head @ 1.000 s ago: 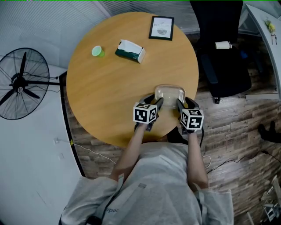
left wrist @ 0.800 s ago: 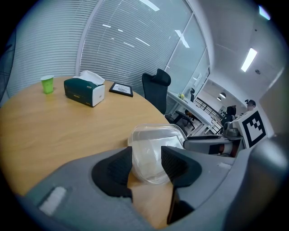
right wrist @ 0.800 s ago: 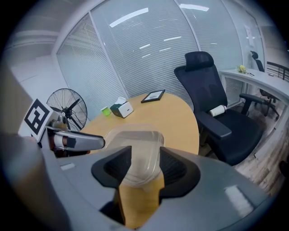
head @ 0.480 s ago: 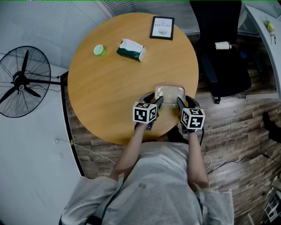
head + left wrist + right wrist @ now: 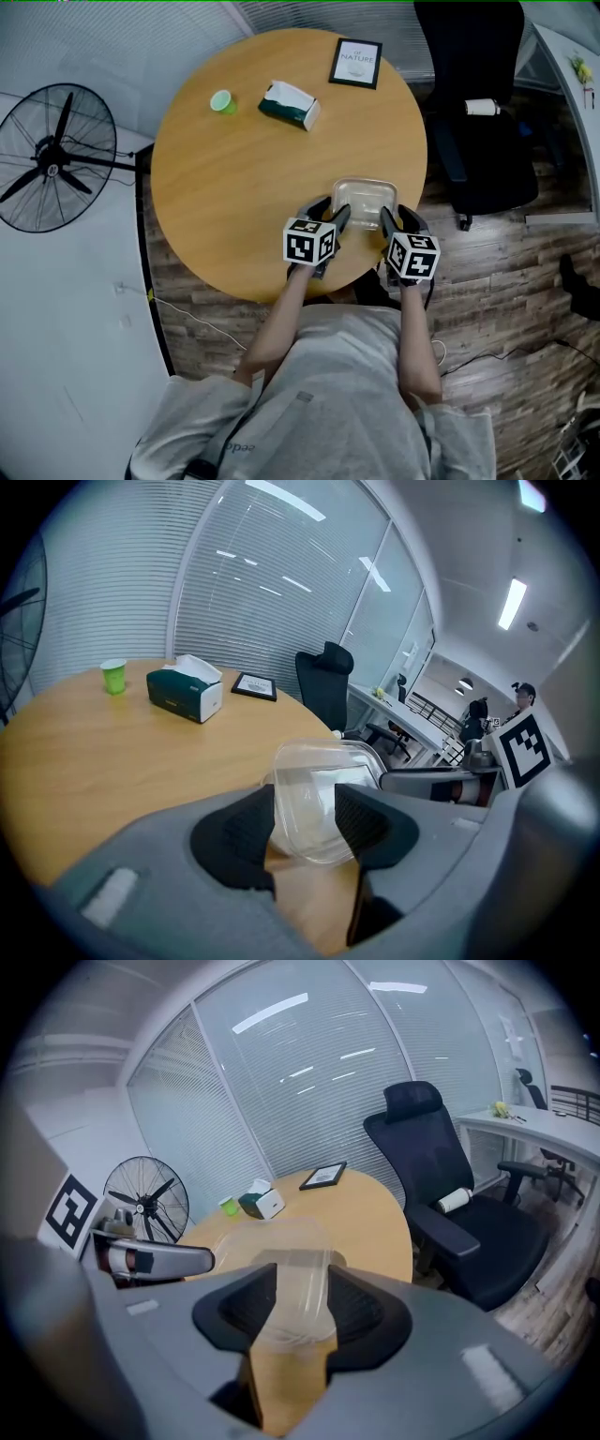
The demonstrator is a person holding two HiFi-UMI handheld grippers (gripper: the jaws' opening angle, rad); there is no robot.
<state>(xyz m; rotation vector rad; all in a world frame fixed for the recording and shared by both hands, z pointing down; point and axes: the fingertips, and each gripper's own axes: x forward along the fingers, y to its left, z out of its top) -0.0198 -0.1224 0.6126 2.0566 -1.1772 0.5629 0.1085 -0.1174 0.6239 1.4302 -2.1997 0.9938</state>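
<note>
A clear plastic container is at the near edge of the round wooden table. My left gripper is shut on its left rim and my right gripper is shut on its right rim. In the left gripper view the container sits between the black pads of the left gripper, with the other gripper's arm beyond it. In the right gripper view the container looks blurred between the pads of the right gripper. Nothing shows inside it.
A small green cup, a green and white tissue box and a framed picture stand at the table's far side. A black office chair is at the right. A floor fan stands at the left.
Both grippers stay shut on the container. Both gripper views have shifted a little, and the container now looks motion-blurred in the right gripper view.
</note>
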